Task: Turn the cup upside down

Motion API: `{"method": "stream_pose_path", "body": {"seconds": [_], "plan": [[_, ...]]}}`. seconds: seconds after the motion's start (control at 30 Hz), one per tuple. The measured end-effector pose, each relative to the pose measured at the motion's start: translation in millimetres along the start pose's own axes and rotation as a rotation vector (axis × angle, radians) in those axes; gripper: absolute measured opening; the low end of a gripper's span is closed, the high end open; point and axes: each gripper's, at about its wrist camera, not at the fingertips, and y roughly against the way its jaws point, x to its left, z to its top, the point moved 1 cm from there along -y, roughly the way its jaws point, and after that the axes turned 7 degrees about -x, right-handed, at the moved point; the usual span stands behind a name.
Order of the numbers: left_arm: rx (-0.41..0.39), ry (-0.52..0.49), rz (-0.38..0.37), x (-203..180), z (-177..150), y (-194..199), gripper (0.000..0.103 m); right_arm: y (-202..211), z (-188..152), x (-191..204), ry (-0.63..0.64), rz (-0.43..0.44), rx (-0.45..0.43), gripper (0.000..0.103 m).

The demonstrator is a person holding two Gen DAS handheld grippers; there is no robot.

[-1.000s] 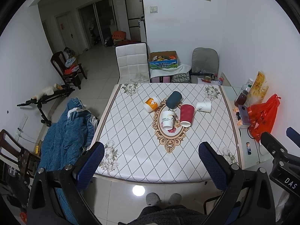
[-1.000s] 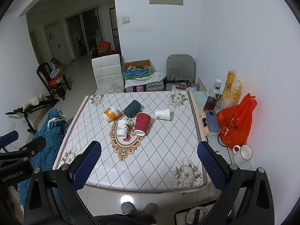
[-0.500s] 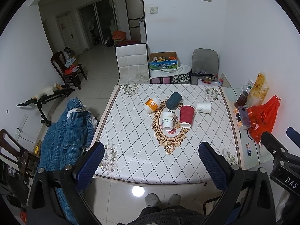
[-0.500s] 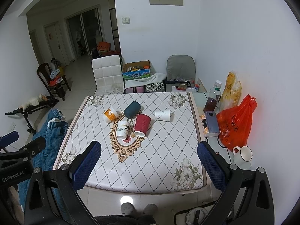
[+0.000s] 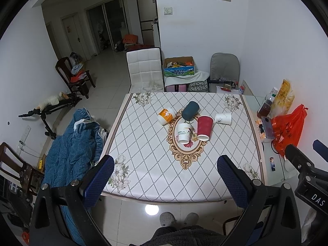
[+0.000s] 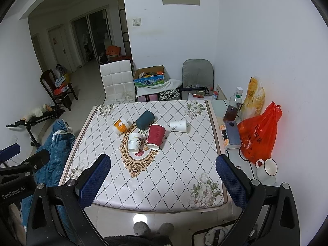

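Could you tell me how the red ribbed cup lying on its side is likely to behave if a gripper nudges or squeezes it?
The red cup lies on its side on the table, so a nudge would probably roll it in a curve, since it tapers. It looks like thin paper, likely light and easily crushed. Its ribbed wall should help grip.

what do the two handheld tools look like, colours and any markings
Both tools have black angular frames with silver bolts and two fingers faced with textured dark blue pads. The left tool bears white "GenRobot.AI" lettering on its side, read in the right wrist view; the right tool bears "DAS" lettering, read in the left wrist view. No cables or sleeves show.
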Motion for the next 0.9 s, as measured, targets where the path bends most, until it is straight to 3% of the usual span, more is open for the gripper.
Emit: {"method": "stream_pose_path", "body": {"seconds": [0.53,0.9], "plan": [[0.002,0.001,0.001,-0.8,0.7,-2.1,0.103,-3.3,2.0,3.5,-0.005,0.005,0.004,0.103],[0.032,0.000,0.011,-8.6,-0.3,-31.0,0.103,-28.4,-5.3,7.7,-0.021,0.006,0.033,0.103]]}}
